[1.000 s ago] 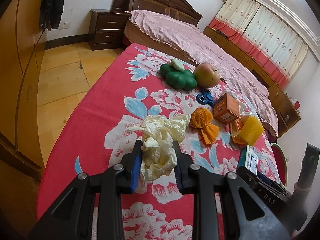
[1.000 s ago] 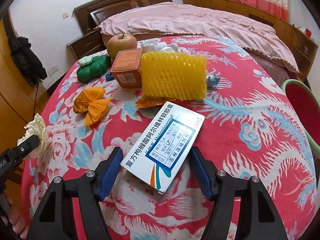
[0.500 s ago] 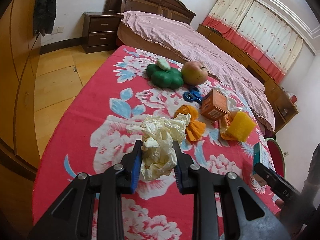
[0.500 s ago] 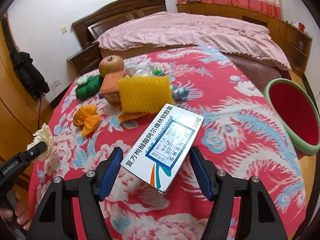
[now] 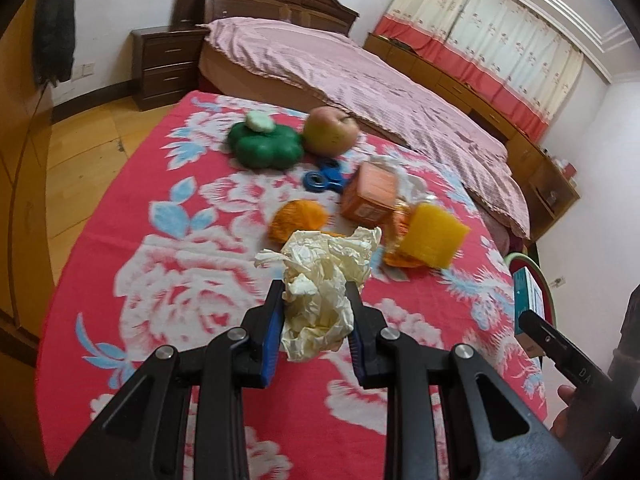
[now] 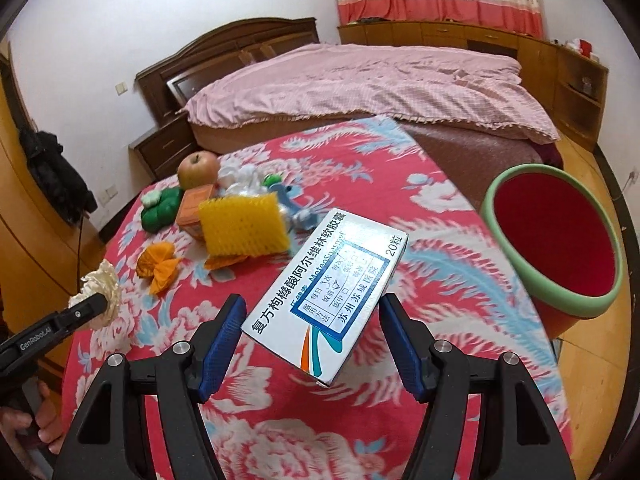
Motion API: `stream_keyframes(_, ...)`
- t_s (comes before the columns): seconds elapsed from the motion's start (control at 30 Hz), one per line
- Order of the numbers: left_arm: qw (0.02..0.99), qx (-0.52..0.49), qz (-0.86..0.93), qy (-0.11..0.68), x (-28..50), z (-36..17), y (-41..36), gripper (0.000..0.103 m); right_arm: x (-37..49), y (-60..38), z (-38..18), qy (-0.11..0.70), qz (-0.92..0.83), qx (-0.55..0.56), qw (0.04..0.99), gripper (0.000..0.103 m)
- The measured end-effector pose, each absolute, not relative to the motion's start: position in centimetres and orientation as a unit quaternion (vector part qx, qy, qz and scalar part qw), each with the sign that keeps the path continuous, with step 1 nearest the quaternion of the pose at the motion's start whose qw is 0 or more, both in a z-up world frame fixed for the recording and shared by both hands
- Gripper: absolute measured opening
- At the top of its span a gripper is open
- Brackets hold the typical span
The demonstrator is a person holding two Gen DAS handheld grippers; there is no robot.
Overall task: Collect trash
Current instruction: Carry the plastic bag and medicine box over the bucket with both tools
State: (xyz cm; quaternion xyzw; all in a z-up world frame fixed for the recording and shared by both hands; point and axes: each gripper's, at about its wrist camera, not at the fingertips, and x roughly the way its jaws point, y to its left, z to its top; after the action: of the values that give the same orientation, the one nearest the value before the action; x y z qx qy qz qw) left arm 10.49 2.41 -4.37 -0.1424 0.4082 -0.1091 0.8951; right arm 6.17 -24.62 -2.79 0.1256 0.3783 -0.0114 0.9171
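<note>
My left gripper (image 5: 314, 312) is shut on a crumpled cream paper wad (image 5: 320, 280) and holds it above the red floral table cover (image 5: 180, 272). My right gripper (image 6: 312, 320) is shut on a white and blue medicine box (image 6: 328, 292), raised above the table. A red bin with a green rim (image 6: 554, 240) stands on the floor to the right of the table. An orange wrapper (image 6: 158, 270), a yellow mesh pad (image 6: 242, 228) and an orange carton (image 6: 196, 210) lie on the table. The left gripper with the wad (image 6: 98, 294) shows at the left of the right wrist view.
A green toy (image 5: 264, 146), an apple (image 5: 330, 130) and a blue spinner (image 5: 324, 178) lie at the table's far side. A bed with a pink cover (image 6: 360, 88) stands beyond. Wooden cabinets (image 6: 576, 92) line the far wall. A wardrobe (image 5: 20, 160) is at the left.
Both grippers have risen and pulled back from the table with their loads. The right gripper has swung to the right, bringing the red bin fully into view.
</note>
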Motion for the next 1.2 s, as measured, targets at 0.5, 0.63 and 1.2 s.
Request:
stream_keyframes(0.5, 0.885, -0.073, -0.197, 0.416, 11.8, -2.1, -7.5, 0.029, 4.1, -32.3, -0.9, 0.345, -0.064, 0.158, 0.923, 0.07)
stream_keyframes(0.63, 0.876, -0.054, -0.225, 0.422, 12.4, -1.8, -10.8, 0.029, 3.5, -34.5, -0.8, 0.34, -0.084, 0.167, 0.922, 0.07)
stream_keyframes(1.2, 0.847, 0.044, -0.316, 0.424, 14.2, -1.0, -25.6, 0.029, 2.3, -44.7, -3.3, 0.344, -0.158, 0.224, 0.898, 0.07)
